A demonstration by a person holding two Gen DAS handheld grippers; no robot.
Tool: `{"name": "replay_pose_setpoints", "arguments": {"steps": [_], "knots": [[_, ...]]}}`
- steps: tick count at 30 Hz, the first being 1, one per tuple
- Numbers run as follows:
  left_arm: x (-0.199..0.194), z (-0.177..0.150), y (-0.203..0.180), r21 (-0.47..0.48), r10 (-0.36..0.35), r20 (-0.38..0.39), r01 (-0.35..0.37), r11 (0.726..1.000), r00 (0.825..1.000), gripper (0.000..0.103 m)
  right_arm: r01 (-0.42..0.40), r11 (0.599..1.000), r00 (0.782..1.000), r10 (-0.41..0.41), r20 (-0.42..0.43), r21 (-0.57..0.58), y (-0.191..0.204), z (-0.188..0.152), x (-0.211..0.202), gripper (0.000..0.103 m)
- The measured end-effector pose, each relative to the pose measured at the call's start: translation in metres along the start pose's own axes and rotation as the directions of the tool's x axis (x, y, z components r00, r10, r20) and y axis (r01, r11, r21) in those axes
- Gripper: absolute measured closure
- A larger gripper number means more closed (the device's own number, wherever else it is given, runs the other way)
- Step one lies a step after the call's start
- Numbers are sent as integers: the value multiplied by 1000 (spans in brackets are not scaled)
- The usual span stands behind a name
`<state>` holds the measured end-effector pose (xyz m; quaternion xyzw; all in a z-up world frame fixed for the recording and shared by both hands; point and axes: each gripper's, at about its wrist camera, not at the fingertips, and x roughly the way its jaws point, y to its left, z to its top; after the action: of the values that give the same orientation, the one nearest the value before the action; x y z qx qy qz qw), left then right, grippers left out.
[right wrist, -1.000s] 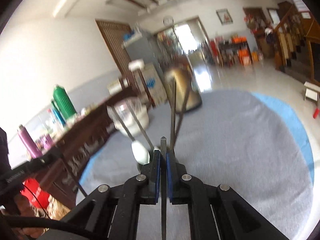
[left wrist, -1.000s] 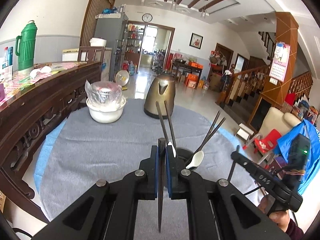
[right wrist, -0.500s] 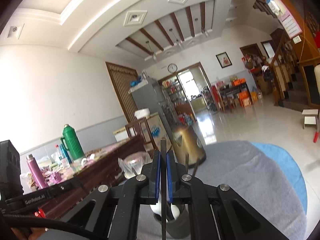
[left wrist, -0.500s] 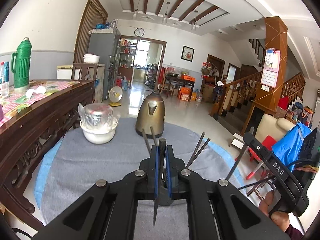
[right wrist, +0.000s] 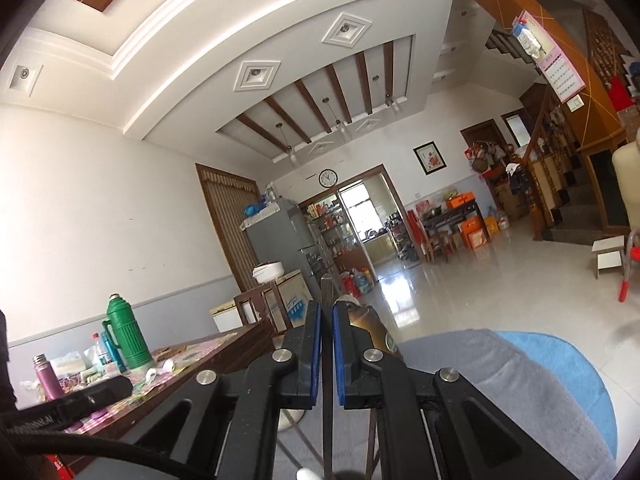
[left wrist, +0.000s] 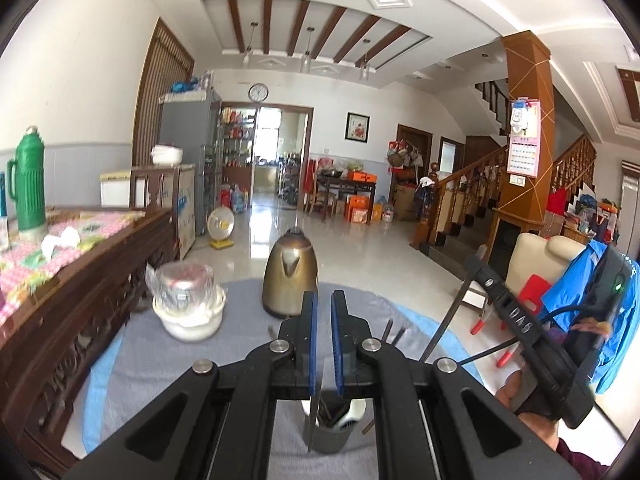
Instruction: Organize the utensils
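Note:
My left gripper [left wrist: 323, 312] stands just above a grey utensil cup [left wrist: 332, 438] that holds several chopsticks and a white spoon. Its blue pads are slightly parted, and a dark chopstick [left wrist: 312, 420] hangs below them beside the cup's left rim; whether they still touch it is unclear. My right gripper [right wrist: 327, 322] is shut on another dark chopstick [right wrist: 327, 420], held upright over the cup, whose rim barely shows at the bottom edge. The right gripper also shows in the left wrist view [left wrist: 500, 312] with its chopstick [left wrist: 444, 328] slanting down.
A brass kettle [left wrist: 290, 280] and a white bowl with a plastic-wrapped pot [left wrist: 188, 308] stand at the back of the grey round tablecloth [left wrist: 160, 352]. A dark wooden sideboard [left wrist: 72, 280] with a green thermos [left wrist: 27, 188] runs along the left.
Both grippers have risen and tilted up. The left pads have parted a little, and its chopstick has slid down from between them toward the cup. The right chopstick stays gripped.

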<state>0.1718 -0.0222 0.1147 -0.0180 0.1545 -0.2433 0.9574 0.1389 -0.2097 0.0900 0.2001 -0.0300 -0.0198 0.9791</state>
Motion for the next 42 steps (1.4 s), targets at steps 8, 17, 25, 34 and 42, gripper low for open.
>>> {"name": "replay_pose_setpoints", "arguments": {"steps": [8, 17, 25, 34, 42], "knots": [[3, 18, -7, 26, -17, 36, 16, 1000, 999, 96, 16, 1000, 1000, -16, -6, 6, 2, 0, 20, 97], [2, -40, 51, -56, 18, -125, -26, 998, 992, 96, 18, 998, 991, -10, -137, 60, -40, -34, -14, 97], [21, -152, 98, -129, 11, -476, -83, 988, 879, 94, 121, 979, 957, -72, -283, 161, -99, -67, -34, 97], [-41, -254, 123, -114, 51, -659, -166, 979, 750, 74, 135, 974, 955, -80, -286, 180, -114, -58, -50, 97], [-80, -297, 125, -207, -17, -694, -177, 962, 719, 71, 121, 972, 938, -45, -344, 201, -103, -74, -35, 97]]}}
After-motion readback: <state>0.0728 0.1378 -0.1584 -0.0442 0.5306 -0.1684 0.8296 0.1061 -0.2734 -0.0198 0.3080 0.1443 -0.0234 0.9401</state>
